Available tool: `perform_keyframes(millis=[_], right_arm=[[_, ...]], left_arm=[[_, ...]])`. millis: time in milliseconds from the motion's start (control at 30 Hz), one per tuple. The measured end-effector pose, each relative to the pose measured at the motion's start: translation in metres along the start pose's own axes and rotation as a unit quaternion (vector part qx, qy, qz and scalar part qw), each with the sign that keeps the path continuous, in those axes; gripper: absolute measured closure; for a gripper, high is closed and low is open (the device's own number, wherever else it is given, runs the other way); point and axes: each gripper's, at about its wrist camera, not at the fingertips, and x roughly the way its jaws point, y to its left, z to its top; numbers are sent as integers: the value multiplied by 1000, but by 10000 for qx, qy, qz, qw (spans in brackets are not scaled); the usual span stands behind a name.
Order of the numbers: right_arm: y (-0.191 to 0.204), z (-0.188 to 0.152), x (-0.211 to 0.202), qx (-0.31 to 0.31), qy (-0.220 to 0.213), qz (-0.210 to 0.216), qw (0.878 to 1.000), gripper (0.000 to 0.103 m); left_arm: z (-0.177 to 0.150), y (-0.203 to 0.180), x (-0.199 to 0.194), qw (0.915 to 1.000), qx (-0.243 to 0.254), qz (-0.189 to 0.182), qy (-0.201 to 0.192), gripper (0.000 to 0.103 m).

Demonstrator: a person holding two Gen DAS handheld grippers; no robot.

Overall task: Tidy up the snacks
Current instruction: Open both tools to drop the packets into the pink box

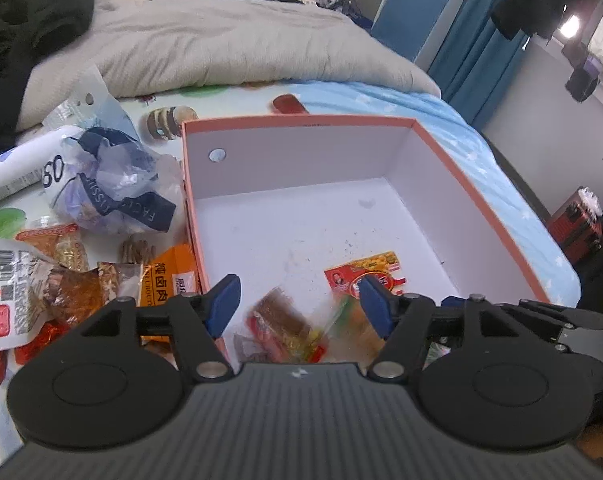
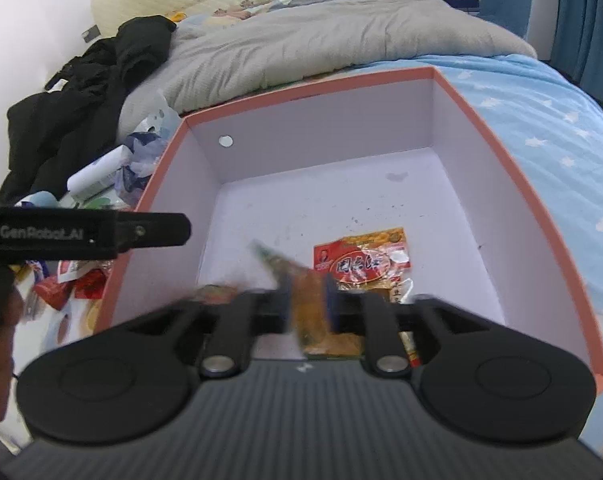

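Hovering both parted tools over the box (image 1: pixel 433 184), my left tool (image 1: pixel 297 300) and right tool (image 2: pixel 307 300) have snack packets (image 1: pixel 285 328) lying loose just beneath, lengthwise along my fingers.

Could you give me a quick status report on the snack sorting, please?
Left hand-held gripper open over the box, blurred packet below. Right hand-held gripper open, orange packet between its fingers. Red packet in box. Nothing in the way.
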Motion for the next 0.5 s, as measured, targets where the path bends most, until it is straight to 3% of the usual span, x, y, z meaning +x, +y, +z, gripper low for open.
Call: perform_keyframes(millis=[33, 500], right_arm=[[1, 0, -4, 22, -41, 14, 10000, 56], [34, -18, -101, -32, -727, 186, 9972, 57]], left_arm=[[-1, -2, -7, 10000, -2, 1, -42, 32], [-35, -16, -137, 9968, 62, 218, -764, 32]])
